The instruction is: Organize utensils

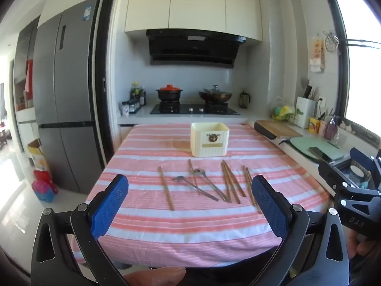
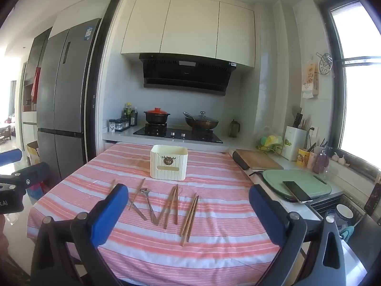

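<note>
A cream utensil holder (image 1: 209, 139) (image 2: 169, 162) stands upright at the far middle of the pink striped tablecloth (image 1: 190, 233) (image 2: 214, 250). In front of it lie several wooden chopsticks (image 1: 228, 183) (image 2: 189, 217), one of them alone at the left (image 1: 166, 188). Two metal spoons (image 1: 202, 187) (image 2: 148, 205) lie among them, crossed by another chopstick. My left gripper (image 1: 190, 180) hovers open above the table's near edge with nothing between its blue pads (image 1: 109, 205). My right gripper (image 2: 188, 188) is held the same way, open and empty, short of the utensils.
A counter runs along the table's right side with a wooden cutting board (image 2: 258, 159), a green board (image 2: 297, 182) bearing a phone (image 2: 297, 191), and a knife block (image 2: 294, 143). Behind the table is a stove (image 1: 194, 109) with two pots. A grey fridge (image 1: 64, 90) stands left.
</note>
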`<state>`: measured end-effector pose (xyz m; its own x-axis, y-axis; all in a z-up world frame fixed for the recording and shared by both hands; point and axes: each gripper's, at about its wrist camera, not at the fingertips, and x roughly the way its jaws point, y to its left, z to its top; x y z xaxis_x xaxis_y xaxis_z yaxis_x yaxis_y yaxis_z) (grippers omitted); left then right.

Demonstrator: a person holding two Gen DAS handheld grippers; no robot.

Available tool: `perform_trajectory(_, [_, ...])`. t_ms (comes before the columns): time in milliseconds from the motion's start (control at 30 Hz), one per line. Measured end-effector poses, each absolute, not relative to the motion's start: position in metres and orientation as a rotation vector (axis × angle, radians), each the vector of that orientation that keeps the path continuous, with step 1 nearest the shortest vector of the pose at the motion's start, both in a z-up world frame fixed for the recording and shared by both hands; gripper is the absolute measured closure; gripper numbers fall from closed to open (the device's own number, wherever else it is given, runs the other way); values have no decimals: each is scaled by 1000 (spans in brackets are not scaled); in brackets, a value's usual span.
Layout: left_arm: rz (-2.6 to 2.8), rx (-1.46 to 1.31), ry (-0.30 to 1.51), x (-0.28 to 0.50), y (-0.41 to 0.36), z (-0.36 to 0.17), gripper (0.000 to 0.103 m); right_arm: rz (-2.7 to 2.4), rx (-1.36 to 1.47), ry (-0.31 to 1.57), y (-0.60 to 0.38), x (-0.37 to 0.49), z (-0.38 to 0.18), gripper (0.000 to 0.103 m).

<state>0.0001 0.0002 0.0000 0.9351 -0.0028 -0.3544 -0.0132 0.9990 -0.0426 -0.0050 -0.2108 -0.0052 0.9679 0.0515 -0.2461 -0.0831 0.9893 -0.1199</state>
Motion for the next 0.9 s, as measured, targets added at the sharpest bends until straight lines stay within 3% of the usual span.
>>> perform_trajectory(900, [-7,-46,390,8,-1,-6,0,62,-104,211,-210,-8,-4,0])
